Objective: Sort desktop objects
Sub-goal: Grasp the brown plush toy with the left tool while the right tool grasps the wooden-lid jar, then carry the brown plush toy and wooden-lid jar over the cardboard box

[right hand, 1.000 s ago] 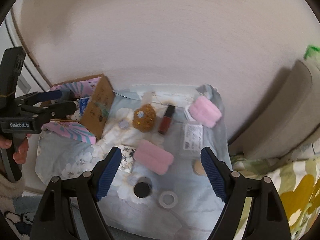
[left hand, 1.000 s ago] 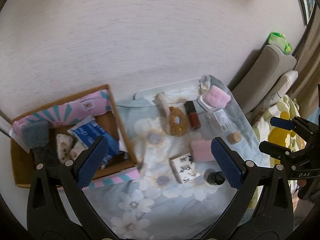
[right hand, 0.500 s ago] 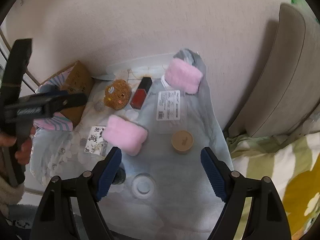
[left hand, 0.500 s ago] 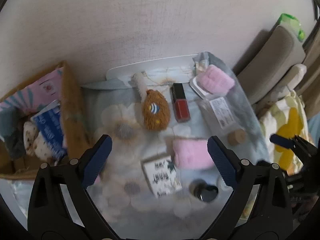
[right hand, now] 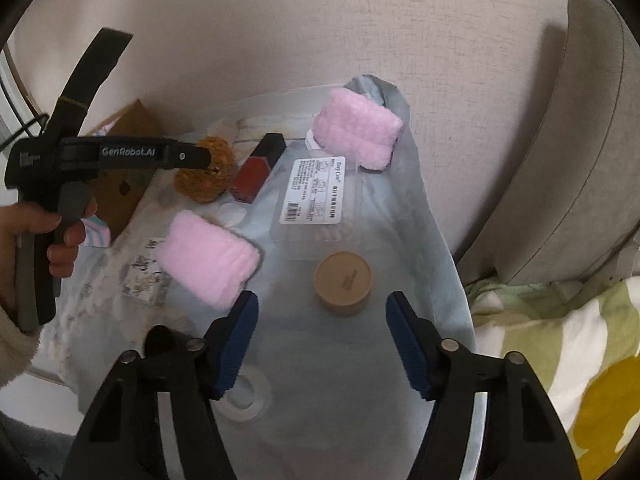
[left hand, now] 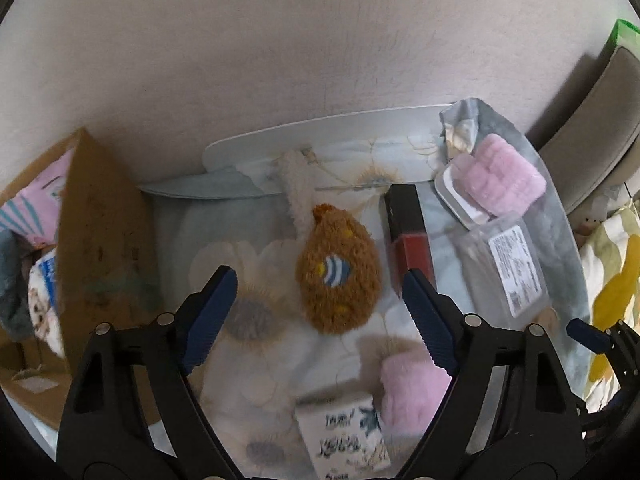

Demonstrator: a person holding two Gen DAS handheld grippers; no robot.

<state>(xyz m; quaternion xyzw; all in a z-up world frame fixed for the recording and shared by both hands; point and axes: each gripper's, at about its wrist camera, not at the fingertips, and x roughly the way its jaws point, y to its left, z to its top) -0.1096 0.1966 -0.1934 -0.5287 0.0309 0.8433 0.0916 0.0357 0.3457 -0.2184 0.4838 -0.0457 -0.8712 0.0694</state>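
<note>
Left to right. Brown cardboard box (left hand: 108,240) with the pink-striped liner sits at the left edge of the floral blue cloth (left hand: 224,240); it was broad in the left wrist view 1 s ago, now only its near wall and a sliver of contents show.

Left gripper (left hand: 320,308) has dropped in closer over the cloth since 0.5 s ago. Its blue pads are spread wide with nothing between them. The brown fuzzy plush pouch with the striped patch (left hand: 338,276) lies in the gap between the pads, not touched by either.

Just right of the plush: dark red lipstick tube with black cap (left hand: 408,236), flat on the cloth, near the right pad. Nearer the camera, a pink fluffy pad (left hand: 412,392) and a white printed card box (left hand: 344,436), side by side.

Further right, a clear plastic case with a white label (right hand: 316,192), and a second pink fluffy pad (right hand: 356,128) at the far cloth corner.

Right gripper (right hand: 322,344) also moved forward: the round tan cork-lidded jar (right hand: 343,282) now sits just ahead of its wide-open, empty pads, closer than 0.5 s ago. A white tape ring (right hand: 244,396) lies under its left finger.
</note>
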